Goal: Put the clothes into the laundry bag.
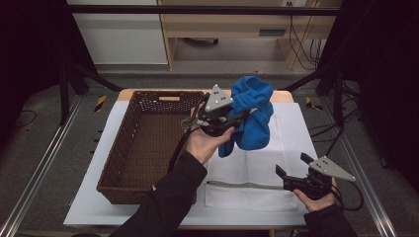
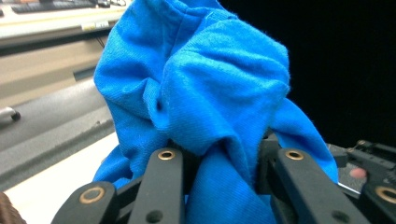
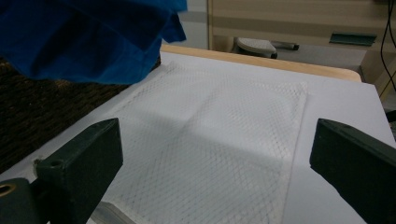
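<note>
A bright blue cloth (image 1: 253, 116) hangs bunched above the table, held up in my left gripper (image 1: 236, 118), which is shut on it. In the left gripper view the blue cloth (image 2: 205, 93) bulges out between the two black jaws. A white mesh laundry bag (image 1: 257, 163) with a zipper along its near edge lies flat on the table under the cloth. My right gripper (image 1: 291, 165) is open, low over the bag's near right corner, nothing between its jaws. The mesh bag (image 3: 210, 140) spreads ahead of it, and the blue cloth (image 3: 88, 37) hangs at upper left.
A dark brown wicker basket (image 1: 126, 148) stands on the left half of the white table top (image 1: 99, 197). The table's wooden far edge (image 3: 261, 63) lies beyond the bag. Black frame bars and cables surround the table.
</note>
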### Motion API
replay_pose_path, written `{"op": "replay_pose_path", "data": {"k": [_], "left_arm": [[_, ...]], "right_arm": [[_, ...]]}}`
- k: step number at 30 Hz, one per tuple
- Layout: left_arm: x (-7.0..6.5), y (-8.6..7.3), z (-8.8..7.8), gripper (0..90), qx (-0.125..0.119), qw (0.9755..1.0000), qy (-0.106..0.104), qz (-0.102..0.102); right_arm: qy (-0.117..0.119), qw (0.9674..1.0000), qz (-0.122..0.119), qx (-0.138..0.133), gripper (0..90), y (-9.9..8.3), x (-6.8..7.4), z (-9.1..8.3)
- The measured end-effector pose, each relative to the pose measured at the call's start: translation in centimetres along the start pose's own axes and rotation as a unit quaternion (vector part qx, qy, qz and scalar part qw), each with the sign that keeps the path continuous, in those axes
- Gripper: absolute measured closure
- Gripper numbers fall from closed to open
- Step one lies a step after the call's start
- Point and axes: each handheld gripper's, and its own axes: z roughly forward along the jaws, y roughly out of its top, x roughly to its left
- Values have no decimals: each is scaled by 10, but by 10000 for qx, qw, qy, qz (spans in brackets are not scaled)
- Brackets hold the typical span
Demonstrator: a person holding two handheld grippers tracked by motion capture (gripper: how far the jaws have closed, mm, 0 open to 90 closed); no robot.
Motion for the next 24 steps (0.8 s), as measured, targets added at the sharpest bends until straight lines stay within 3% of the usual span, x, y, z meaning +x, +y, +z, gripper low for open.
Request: {"op": "replay_pose_path", "data": {"k": [8, 15, 19, 24], "left_arm": [[0, -32, 25, 716, 246, 9995, -48, -192], [-7, -43, 35, 710, 312, 9993, -97, -169], [-11, -49, 44, 708, 385, 9988, -86, -293], [-17, -55, 53, 701, 499, 9983, -94, -296]], "right_arm": [[22, 10000, 11, 11, 31, -1, 0, 0], [27, 10000, 14, 7, 31, 0, 0, 0], [33, 10000, 22, 25, 31, -1, 0, 0], [33, 10000, 17, 14, 30, -1, 0, 0]]}}
